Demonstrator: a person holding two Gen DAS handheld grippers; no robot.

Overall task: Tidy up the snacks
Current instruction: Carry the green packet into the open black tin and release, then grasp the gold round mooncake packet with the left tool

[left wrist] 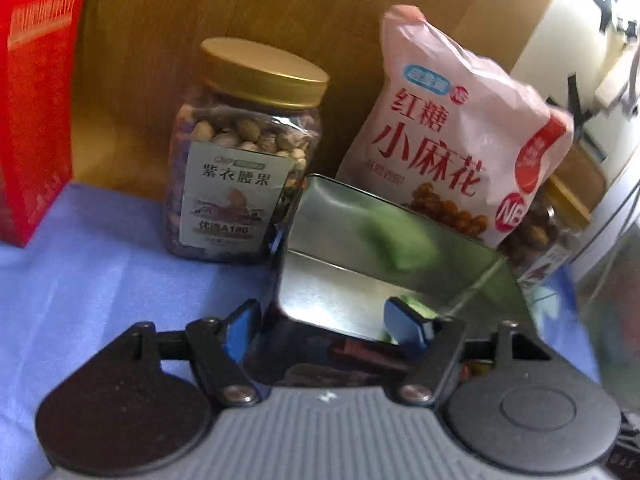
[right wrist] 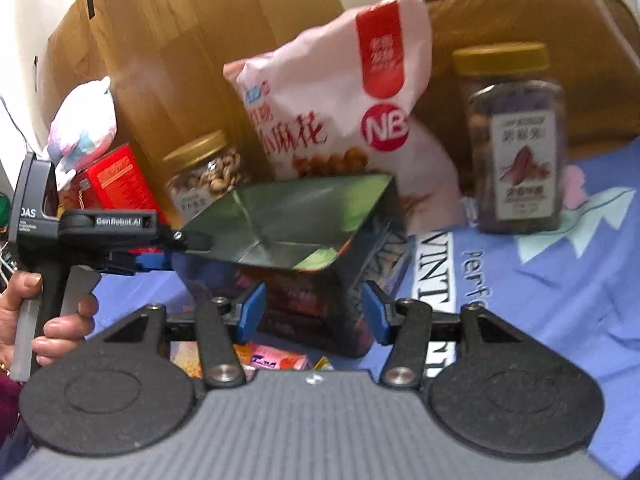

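An open metal tin (left wrist: 384,256) (right wrist: 304,240) with a shiny inside stands on the blue cloth, tilted. My left gripper (left wrist: 324,322) straddles its near wall, one blue pad outside and one inside; from the right wrist view it (right wrist: 176,248) grips the tin's left rim. My right gripper (right wrist: 312,312) is open with its blue pads either side of the tin's dark corner, apart from it. Behind stand a gold-lidded nut jar (left wrist: 240,152) (right wrist: 208,176), a pink snack bag (left wrist: 452,140) (right wrist: 340,108) and a second jar (right wrist: 516,140).
A red box (left wrist: 36,104) (right wrist: 116,184) stands at the left against a wooden board (left wrist: 248,12). Small wrapped snacks (right wrist: 272,360) lie under my right gripper. A plush toy (right wrist: 84,120) sits above the red box. The blue printed cloth (right wrist: 560,280) covers the surface.
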